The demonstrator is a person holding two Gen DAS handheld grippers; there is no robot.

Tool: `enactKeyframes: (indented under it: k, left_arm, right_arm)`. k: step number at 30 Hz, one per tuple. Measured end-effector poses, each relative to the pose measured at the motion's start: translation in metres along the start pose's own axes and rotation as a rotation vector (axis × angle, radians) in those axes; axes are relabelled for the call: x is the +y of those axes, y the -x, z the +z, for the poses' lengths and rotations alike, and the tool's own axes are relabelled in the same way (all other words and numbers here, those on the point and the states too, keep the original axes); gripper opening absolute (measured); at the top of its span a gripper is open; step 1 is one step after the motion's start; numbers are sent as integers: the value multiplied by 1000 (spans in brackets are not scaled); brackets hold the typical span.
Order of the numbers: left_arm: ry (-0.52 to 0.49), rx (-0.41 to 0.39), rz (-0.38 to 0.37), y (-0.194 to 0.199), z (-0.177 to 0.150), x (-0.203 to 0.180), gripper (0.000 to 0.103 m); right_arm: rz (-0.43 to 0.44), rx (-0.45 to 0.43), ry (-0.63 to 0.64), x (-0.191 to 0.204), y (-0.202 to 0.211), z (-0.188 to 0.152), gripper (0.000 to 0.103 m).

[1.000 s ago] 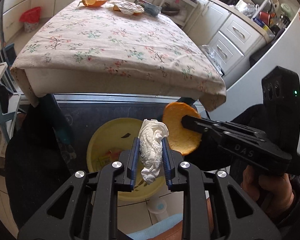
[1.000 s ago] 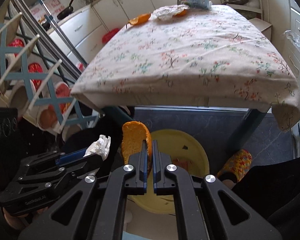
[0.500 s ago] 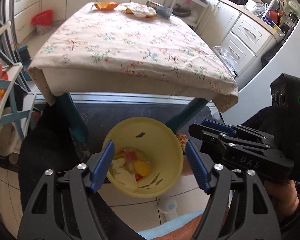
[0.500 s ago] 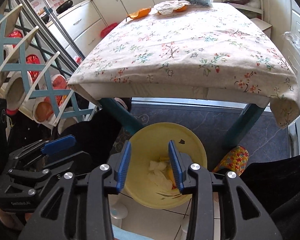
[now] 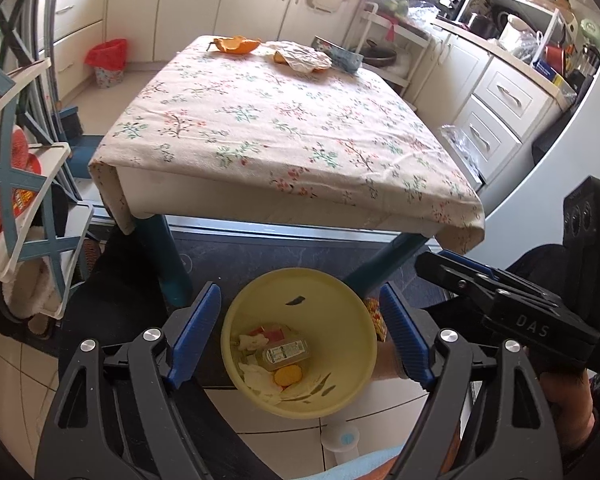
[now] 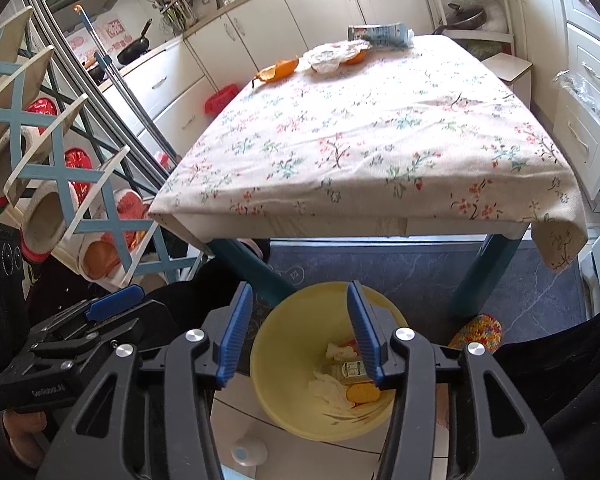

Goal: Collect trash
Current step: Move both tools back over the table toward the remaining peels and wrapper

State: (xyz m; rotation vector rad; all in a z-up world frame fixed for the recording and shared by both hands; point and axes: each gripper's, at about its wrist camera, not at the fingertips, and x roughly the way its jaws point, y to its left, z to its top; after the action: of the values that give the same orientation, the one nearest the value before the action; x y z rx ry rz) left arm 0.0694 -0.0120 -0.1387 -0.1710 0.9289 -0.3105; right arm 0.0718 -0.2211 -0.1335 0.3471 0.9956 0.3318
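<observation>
- Above the yellow bin (image 5: pixel 300 344) on the floor, both tongs hang with their blue fingers wide apart and nothing in them.
- The left tongs (image 5: pixel 300 334) sit right over the bin, one finger on each side of its rim as that camera sees it.
- The right tongs (image 6: pixel 302 334) are over the bin too. Their left finger is past the rim and their right finger is over the inside.
- Down in the bin lie white paper, a small bottle with a label and a round orange bit.
- The bin stands just in front of the table (image 5: pixel 276 128), near its two blue legs at this end.
- The trash that is left is way across the table from the bin, at the far end.
- The orange peel (image 5: pixel 236 45) lies there on the left side. It is long from side to side.
- The crumpled paper (image 5: pixel 300 56) lies just to the right of the peel, with more orange poking out under it.
- I think the left tongs have the straighter path to the peel and the right tongs to the paper. Both must go up from the bin and far forward.
</observation>
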Motion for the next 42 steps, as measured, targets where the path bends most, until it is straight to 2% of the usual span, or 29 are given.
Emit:
enactKeyframes:
  k: [15,24,31,42]
  left_arm:
    - [22,-74,43,0,8,12,79]
    - [-5,-159,88,10,26,15,82]
    - [-48,-234,111,18,61,18,85]
    - [-60,-273,139,-16,141,31,85]
  right_arm:
    - [-35,-102,102,19,7,6,64]
    - [-46,-172,184,32,11,13,66]
    - [-29,-208,195,35,12,37,68]
    - [-35,-194,149,9,-14,108,68]
